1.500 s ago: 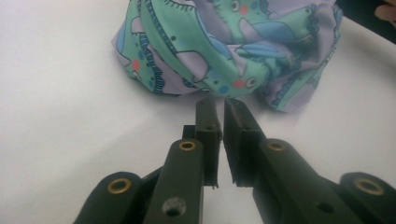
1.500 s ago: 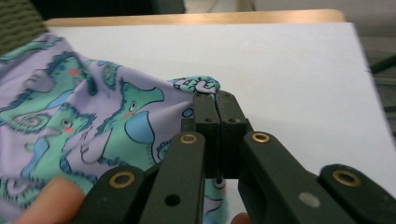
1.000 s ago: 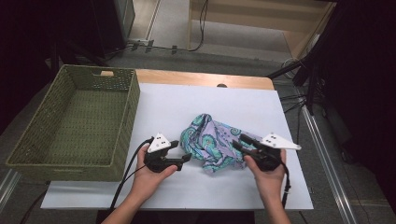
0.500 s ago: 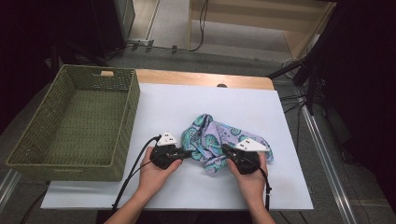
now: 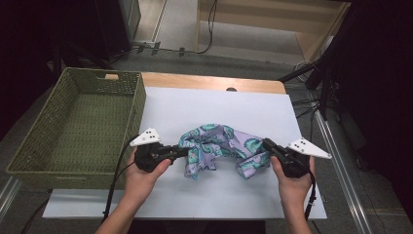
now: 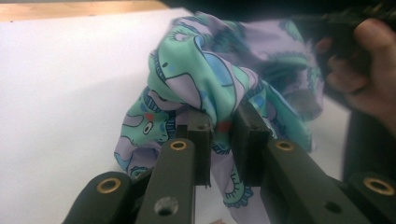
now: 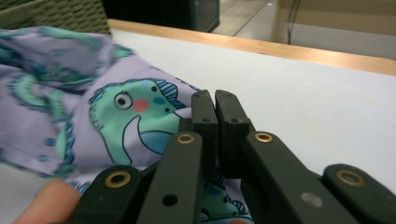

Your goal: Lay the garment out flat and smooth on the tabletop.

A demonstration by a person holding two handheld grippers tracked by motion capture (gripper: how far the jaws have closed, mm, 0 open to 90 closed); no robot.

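Note:
A crumpled cloth (image 5: pixel 219 146), lilac with teal fish prints, is stretched between my two grippers on the white table top (image 5: pixel 219 102). My left gripper (image 5: pixel 184 152) holds its left edge. In the left gripper view its jaws (image 6: pixel 223 123) have just been closing and now pinch a fold of the cloth (image 6: pixel 201 74). My right gripper (image 5: pixel 267 145) holds the cloth's right edge. In the right gripper view the right gripper (image 7: pixel 215 105) has its jaws pressed together, with the cloth (image 7: pixel 130 116) caught low between them.
A green woven basket (image 5: pixel 139 97) stands at the table's left side, close to my left hand. A wooden edge (image 5: pixel 209 82) runs along the table's far side. The person's right hand (image 6: pixel 364 70) appears beyond the cloth in the left gripper view.
Both grippers came in to the cloth, shut on its edges, then moved apart, left one leftward and right one rightward. The cloth is now spread wider between them.

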